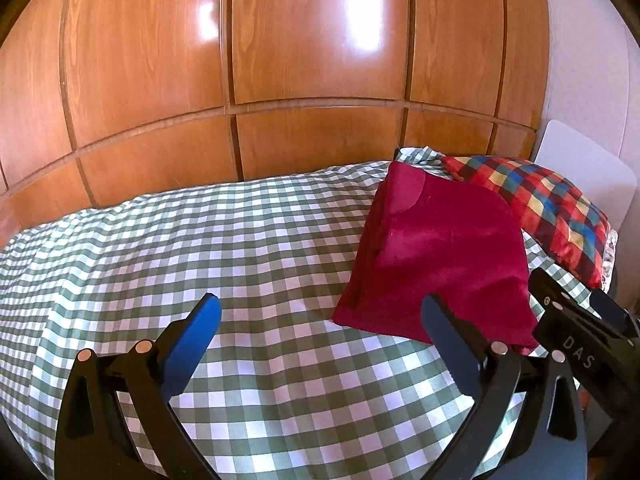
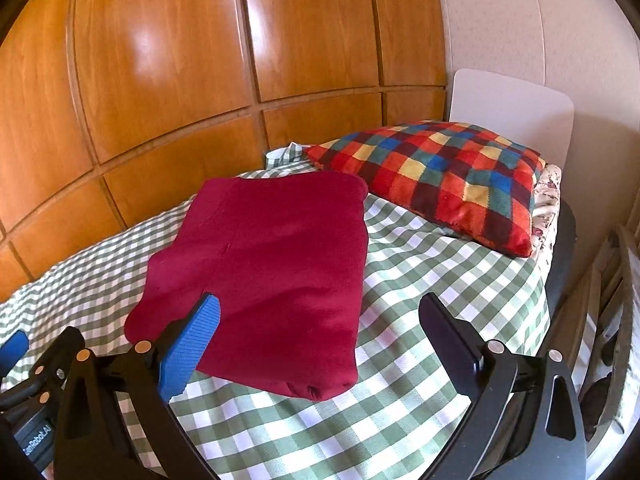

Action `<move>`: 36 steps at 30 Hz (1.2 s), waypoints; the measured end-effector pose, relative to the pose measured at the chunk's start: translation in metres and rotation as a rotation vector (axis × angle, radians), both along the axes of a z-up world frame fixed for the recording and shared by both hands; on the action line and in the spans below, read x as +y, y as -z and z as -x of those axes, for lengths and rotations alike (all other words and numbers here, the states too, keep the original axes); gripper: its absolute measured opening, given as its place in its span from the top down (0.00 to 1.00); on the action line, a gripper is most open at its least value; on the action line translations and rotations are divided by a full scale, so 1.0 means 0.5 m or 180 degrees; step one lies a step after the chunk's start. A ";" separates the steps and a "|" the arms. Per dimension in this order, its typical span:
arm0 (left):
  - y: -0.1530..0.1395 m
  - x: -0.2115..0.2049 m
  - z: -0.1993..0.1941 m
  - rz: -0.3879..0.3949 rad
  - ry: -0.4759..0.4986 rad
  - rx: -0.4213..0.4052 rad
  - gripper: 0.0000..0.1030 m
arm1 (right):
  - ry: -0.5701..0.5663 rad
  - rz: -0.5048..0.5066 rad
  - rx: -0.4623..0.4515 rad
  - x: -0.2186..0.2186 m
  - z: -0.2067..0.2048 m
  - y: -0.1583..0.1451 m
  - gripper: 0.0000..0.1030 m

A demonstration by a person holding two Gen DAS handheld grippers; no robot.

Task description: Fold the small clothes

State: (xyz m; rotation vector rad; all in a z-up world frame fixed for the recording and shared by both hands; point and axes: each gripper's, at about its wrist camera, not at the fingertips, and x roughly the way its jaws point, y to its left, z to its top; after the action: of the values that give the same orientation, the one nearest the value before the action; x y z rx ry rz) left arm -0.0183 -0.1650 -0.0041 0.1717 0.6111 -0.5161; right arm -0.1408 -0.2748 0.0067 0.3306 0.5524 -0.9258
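A dark red garment lies folded into a flat rectangle on the green-and-white checked bed cover. My left gripper hangs open above the cover, just left of the garment's near corner, with nothing between its blue pads. In the right wrist view my right gripper stands open over the garment's near edge, its left fingertip in front of the cloth and not gripping it. Part of the right gripper's body shows at the right edge of the left wrist view.
A red, blue and yellow checked pillow lies beyond the garment against a white headboard. Glossy wooden wardrobe panels run along the bed's far side. The bed's right edge drops beside pale furniture.
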 end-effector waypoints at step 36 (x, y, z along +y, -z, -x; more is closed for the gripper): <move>-0.024 -0.011 0.005 0.0012 -0.0042 -0.0115 0.03 | -0.0136 0.0038 0.0094 0.014 -0.012 0.002 0.04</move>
State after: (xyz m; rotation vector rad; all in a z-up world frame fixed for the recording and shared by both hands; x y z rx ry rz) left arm -0.0207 -0.1703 0.0081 0.1730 0.5757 -0.5003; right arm -0.1347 -0.2678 0.0056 0.2936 0.5786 -0.8935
